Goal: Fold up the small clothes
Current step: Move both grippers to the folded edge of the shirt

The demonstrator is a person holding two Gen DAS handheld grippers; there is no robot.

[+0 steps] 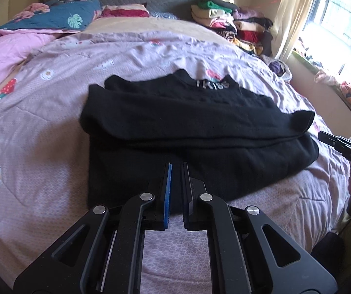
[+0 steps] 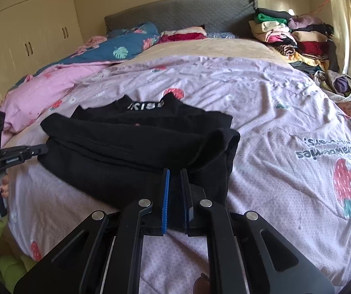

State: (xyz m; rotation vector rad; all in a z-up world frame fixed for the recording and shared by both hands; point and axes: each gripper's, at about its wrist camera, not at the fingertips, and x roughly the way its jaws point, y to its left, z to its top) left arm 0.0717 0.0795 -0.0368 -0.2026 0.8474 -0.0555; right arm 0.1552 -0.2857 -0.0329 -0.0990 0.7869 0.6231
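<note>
Now, step: black top (image 1: 187, 122) lies partly folded, sleeves laid across its body, on the quilt's near half.
Left gripper (image 1: 176, 169): jaws closed over the hem at the near edge; a pinch of cloth seems likely, not certain.
Right gripper (image 2: 174, 174): likewise closed at the hem.
Next move, judged: lift the hem evenly towards the collar.
Surface: soft lilac strawberry quilt (image 2: 273, 127).
Room: stacked clothes (image 2: 290, 36) by the headboard.

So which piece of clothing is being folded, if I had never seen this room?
Find the big bed with the lilac strawberry-print quilt. Near its front edge lies a black knit top, partly folded over itself. Unlike the colourful stacked clothes by the headboard, it lies alone and has white letters at its collar.
</note>
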